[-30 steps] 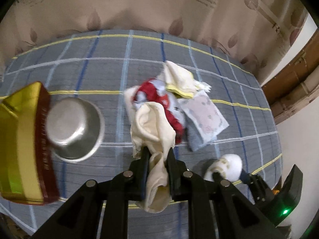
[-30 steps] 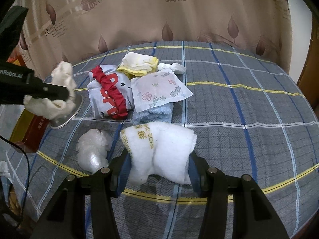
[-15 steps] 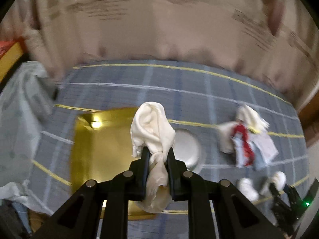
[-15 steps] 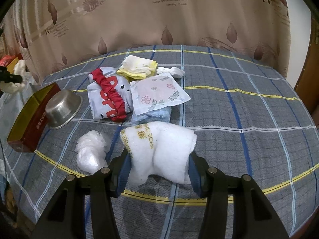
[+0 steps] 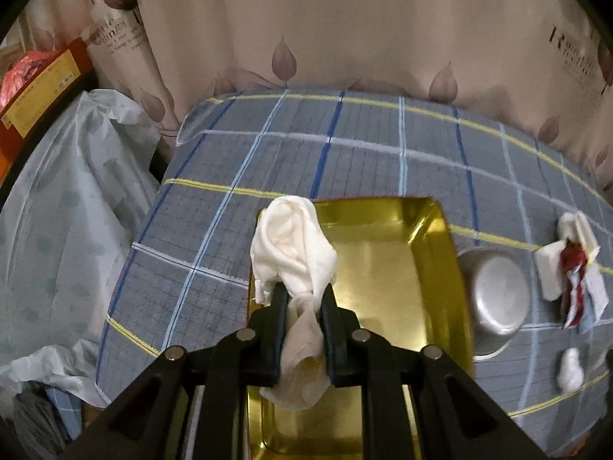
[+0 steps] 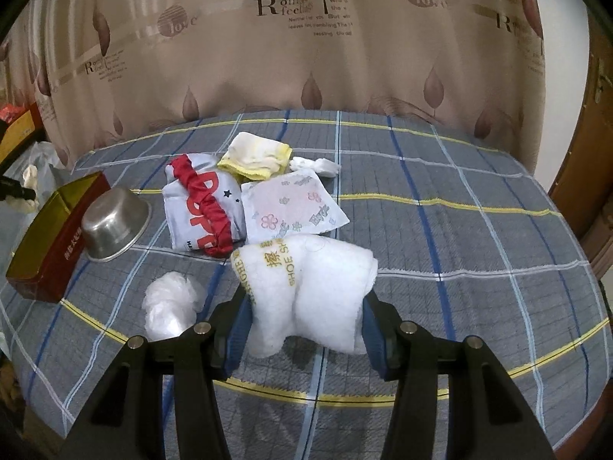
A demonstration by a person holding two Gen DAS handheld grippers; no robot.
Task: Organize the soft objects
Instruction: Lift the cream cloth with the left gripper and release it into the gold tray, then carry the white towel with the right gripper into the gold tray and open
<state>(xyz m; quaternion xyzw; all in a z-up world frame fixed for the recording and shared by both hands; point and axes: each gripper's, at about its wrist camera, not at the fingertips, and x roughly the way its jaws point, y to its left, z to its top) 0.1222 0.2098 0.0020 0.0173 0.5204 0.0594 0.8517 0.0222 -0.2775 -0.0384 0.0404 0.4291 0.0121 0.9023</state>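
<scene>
Cream cloth [image 5: 293, 247] is pinched in the left gripper [image 5: 302, 299], jaws clamped tight on its narrow middle; the bunched top bulges above the fingertips and a limp tail hangs below between the fingers. It hangs over the left rim of the open gold tin [image 5: 387, 268], which lies near the left edge of the plaid bed cover [image 5: 268, 161]. Steel bowl [image 5: 496, 299] lies tipped just beside the tin's right side, touching or nearly so.

Right gripper [image 6: 302, 306] is part-open, both pads pressed on a folded white shoe-shine mitt [image 6: 306, 291] with gold lettering; the mitt bulges between them and is held just above or on the cover near the front edge, can't tell which.

Just behind the mitt, mid-cover, sits the pile: flower-print white cloth [image 6: 291, 207] touching a grey fabric item with a red ruffle [image 6: 203, 211], a yellow-edged washcloth [image 6: 254, 155] behind them, and a small white wad [image 6: 316, 165] at its right. Crumpled clear plastic bag [image 6: 170, 304] lies left of the mitt, near the front edge.

Leaf-print curtain [image 6: 306, 38] hangs behind the far edge.
</scene>
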